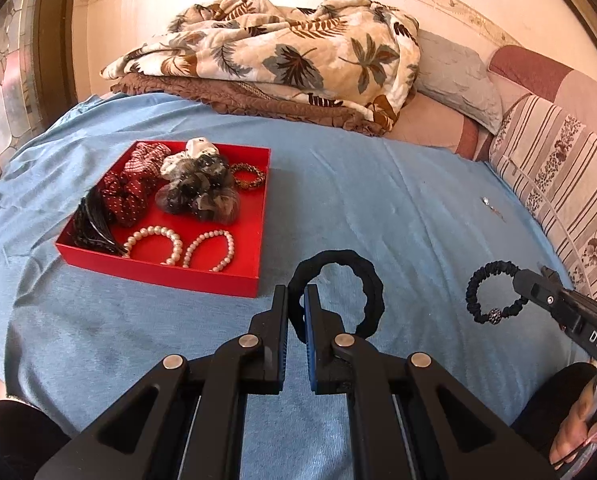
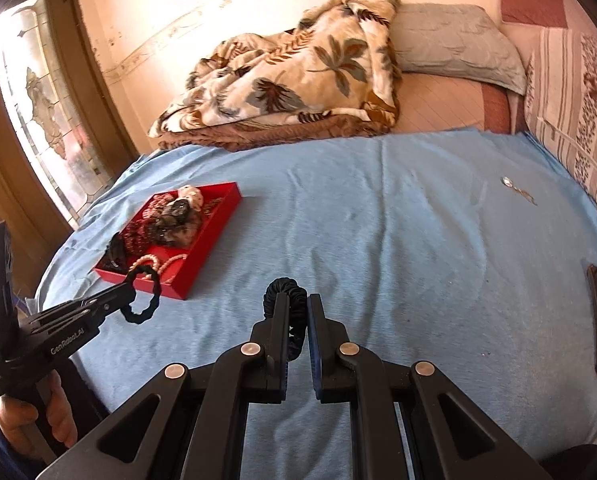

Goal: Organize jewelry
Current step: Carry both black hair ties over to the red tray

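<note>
- Window glass with a leaded pattern (image 1: 2, 92) fills the far left edge, beside a wooden frame.
- Shallow square red cardboard tray (image 1: 158, 272) lies on the light blue bedsheet (image 1: 378, 208); it holds red dotted fabric scrunchies (image 1: 124, 194), a grey sheer scrunchie (image 1: 198, 196), two white pearl bracelets (image 1: 178, 248) and a black plastic hair claw (image 1: 92, 220).
- Left gripper (image 1: 296, 292) has its jaws clamped on a plain black elastic hair band (image 1: 338, 292), held above the sheet just right of the tray.
- Right gripper (image 2: 297, 300) is closed on a black ruched hair tie with a sparkly bead (image 1: 494, 296), lifted clear of the sheet.
- Small silver earring (image 1: 485, 201) lies on the sheet, far right, well apart from the tray.
</note>
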### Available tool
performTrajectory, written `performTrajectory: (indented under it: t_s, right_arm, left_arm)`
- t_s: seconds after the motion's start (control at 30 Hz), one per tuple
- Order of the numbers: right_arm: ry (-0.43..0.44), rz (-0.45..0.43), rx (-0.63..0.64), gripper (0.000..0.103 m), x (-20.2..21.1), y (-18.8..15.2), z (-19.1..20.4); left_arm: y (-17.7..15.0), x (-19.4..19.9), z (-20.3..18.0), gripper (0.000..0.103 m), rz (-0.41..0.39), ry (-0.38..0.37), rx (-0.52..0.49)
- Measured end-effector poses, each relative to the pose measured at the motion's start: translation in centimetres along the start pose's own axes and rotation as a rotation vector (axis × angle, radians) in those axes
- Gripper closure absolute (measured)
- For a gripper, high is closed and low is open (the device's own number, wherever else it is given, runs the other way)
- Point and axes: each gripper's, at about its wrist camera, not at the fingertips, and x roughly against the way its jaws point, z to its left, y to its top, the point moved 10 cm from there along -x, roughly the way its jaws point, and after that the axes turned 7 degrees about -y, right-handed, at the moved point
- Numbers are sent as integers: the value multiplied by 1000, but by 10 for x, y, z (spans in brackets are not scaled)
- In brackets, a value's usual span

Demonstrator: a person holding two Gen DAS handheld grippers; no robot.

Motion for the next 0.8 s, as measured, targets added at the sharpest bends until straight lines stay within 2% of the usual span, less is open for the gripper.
performTrajectory:
  t_s: [0.27,0.47,0.8]
  right_arm:
    - [22,-9,58,93,7,3,26]
    - [29,-3,87,93,6,8,40]
    - [83,-14,162,93,2,31,84]
  left_arm:
    - [10,20,14,96,-40,58,-9]
    - [16,29,31,96,-65,132,-32]
    - [49,44,63,95,-128,213,-54]
